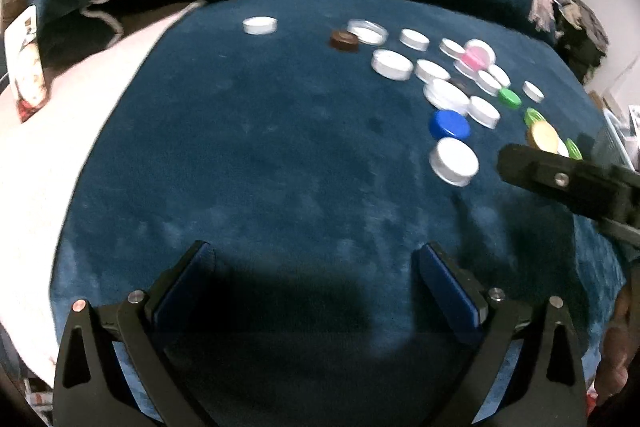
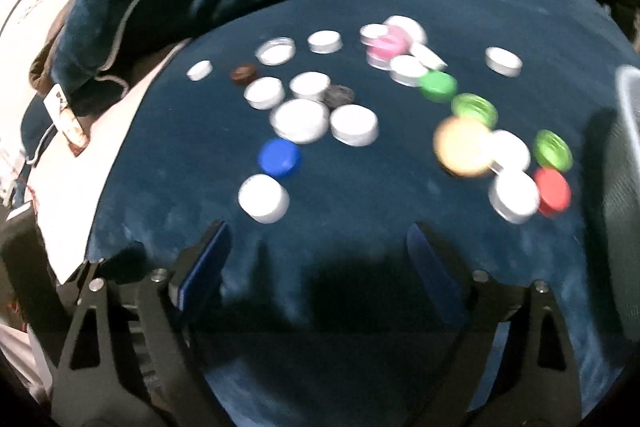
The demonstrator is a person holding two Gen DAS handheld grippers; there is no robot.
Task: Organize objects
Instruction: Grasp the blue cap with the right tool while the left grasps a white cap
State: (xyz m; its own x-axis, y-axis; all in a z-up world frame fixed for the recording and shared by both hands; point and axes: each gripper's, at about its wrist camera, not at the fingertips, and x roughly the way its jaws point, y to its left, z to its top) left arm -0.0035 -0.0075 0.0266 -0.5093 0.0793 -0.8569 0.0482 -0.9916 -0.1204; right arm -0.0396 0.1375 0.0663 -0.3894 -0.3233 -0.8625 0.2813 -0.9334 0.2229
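Bottle caps [image 2: 304,121] scattered over a blue cloth [image 1: 260,167], mostly white, with a blue cap [image 2: 280,157] and green cap [image 2: 438,87] among them. Left gripper [image 1: 312,259] spread wide, empty. Right gripper [image 2: 318,243] also spread, nothing between, above bare cloth.

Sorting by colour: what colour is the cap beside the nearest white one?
Blue cap, clearest in the right wrist view.

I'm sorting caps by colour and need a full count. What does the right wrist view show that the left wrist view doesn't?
Only the right wrist view shows the red cap beside a white cap and the open right gripper from behind. Only the left shows the open left gripper, empty. Both share the blue cap, pink cap and blue cloth.
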